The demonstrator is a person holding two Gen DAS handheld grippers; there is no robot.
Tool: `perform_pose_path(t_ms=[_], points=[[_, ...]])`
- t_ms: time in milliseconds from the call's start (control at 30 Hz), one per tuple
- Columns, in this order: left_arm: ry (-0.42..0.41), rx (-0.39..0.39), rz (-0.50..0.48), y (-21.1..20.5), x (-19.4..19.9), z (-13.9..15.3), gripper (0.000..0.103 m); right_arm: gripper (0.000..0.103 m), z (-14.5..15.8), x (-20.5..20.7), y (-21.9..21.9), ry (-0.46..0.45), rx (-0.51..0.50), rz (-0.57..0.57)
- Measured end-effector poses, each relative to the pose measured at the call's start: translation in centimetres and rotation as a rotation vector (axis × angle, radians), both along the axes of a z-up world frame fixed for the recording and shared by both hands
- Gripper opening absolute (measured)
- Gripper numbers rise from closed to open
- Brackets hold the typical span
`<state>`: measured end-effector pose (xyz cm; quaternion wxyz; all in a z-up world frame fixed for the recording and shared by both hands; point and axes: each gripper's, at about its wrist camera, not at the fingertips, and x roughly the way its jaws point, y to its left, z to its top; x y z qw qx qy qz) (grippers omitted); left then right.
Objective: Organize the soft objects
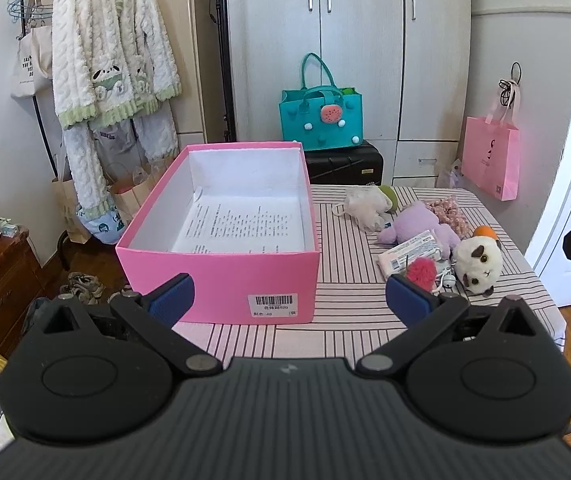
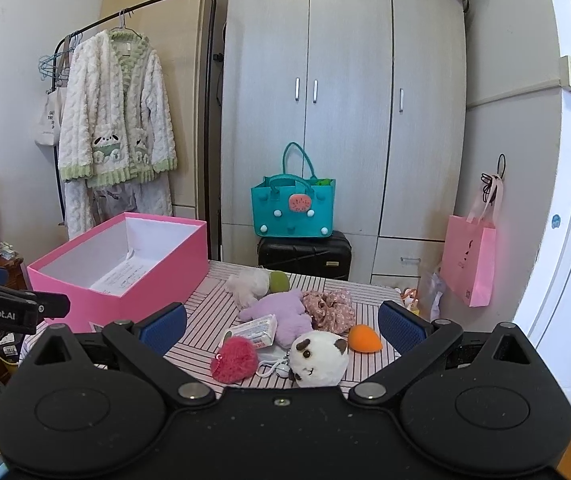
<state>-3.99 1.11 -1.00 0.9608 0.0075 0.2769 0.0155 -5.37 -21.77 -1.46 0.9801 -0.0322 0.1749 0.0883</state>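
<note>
A fleecy white-and-green robe (image 2: 115, 114) hangs on a garment rack to the left of the pink box (image 2: 119, 268), which sits open on the left part of a striped tablecloth (image 1: 349, 300) with only a printed sheet (image 1: 241, 226) lying on its floor. To the right of the box, the soft things lie heaped together: a white mesh puff (image 2: 247, 284) with a green piece at the far side, a lilac plush (image 2: 285, 312) and a floral scrunchie (image 2: 331, 308) in the middle, then a tissue pack (image 2: 255, 330), a pink pom-pom (image 2: 233, 360), a white panda plush (image 2: 319, 358) and an orange sponge (image 2: 363, 338) at the near side. Beyond the box, a teal felt bag (image 2: 293, 210) stands on a black suitcase (image 2: 305, 254) against the wardrobe (image 2: 345, 100); further right a pink paper bag (image 2: 469, 264) hangs on the wall. The left gripper (image 1: 287, 296) hovers before the box's near wall, its blue pads spread wide, gripping nothing. The right gripper (image 2: 281, 326) faces the heap, equally wide, its fingers clear of every toy.
</note>
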Motion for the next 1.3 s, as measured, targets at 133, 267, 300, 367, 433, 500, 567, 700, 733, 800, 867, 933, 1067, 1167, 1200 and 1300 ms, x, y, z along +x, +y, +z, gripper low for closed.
perform_pose_path(t_ms=[133, 267, 300, 367, 433, 500, 567, 700, 733, 800, 867, 933, 1067, 1167, 1200, 1300], points=[[0.006, -0.008, -0.011, 0.0, 0.0, 0.2, 0.103, 0.103, 0.2, 0.4, 0.3, 0.002, -0.061, -0.007], [-0.001, -0.006, -0.016, 0.0, -0.2, 0.5, 0.103, 0.103, 0.7, 0.2, -0.1, -0.007, -0.067, 0.008], [-0.002, -0.004, -0.017, 0.0, -0.2, 0.6, 0.103, 0.103, 0.7, 0.2, -0.2, -0.005, -0.06, 0.016], [-0.002, -0.001, -0.017, -0.1, -0.2, 0.6, 0.103, 0.103, 0.7, 0.2, -0.7, 0.001, -0.04, 0.029], [0.005, -0.017, -0.026, -0.1, -0.1, 0.6, 0.103, 0.103, 0.5, 0.3, -1.3, 0.004, -0.015, 0.04], [0.029, -0.081, -0.061, 0.2, 0.3, 0.5, 0.103, 0.103, -0.1, 0.4, -2.0, 0.001, 0.012, 0.052], [0.066, -0.126, -0.099, 0.4, 1.1, 0.0, 0.103, 0.103, -0.9, 0.7, -2.9, -0.004, 0.023, 0.054], [0.056, -0.118, -0.065, -0.2, 2.0, -0.8, 0.103, 0.103, -2.2, 1.4, -4.6, -0.028, 0.02, 0.06], [0.044, -0.107, -0.069, -0.6, 2.2, -1.0, 0.103, 0.103, -2.7, 1.7, -5.2, -0.041, 0.025, 0.058], [0.018, -0.08, -0.081, -1.3, 2.5, -1.3, 0.103, 0.103, -3.5, 2.1, -6.2, -0.072, 0.039, 0.052], [-0.04, -0.046, -0.107, -2.3, 2.7, -1.7, 0.103, 0.103, -4.6, 2.9, -7.2, -0.091, 0.037, 0.034], [-0.074, -0.037, -0.145, -3.2, 3.1, -2.2, 0.103, 0.103, -5.6, 3.9, -7.8, -0.074, 0.015, 0.005], [-0.035, -0.053, -0.226, -4.9, 5.1, -3.1, 0.103, 0.103, -7.1, 5.7, -8.7, -0.039, -0.008, 0.012], [-0.008, -0.037, -0.263, -6.4, 6.4, -3.9, 0.103, 0.103, -8.1, 7.0, -9.5, -0.002, 0.014, 0.017], [0.006, -0.039, -0.281, -6.8, 6.8, -4.2, 0.103, 0.103, -8.4, 7.5, -9.9, 0.009, 0.027, 0.013], [0.038, -0.057, -0.334, -8.0, 7.8, -5.2, 0.102, 0.102, -9.1, 8.6, -10.8, 0.039, 0.08, 0.003]])
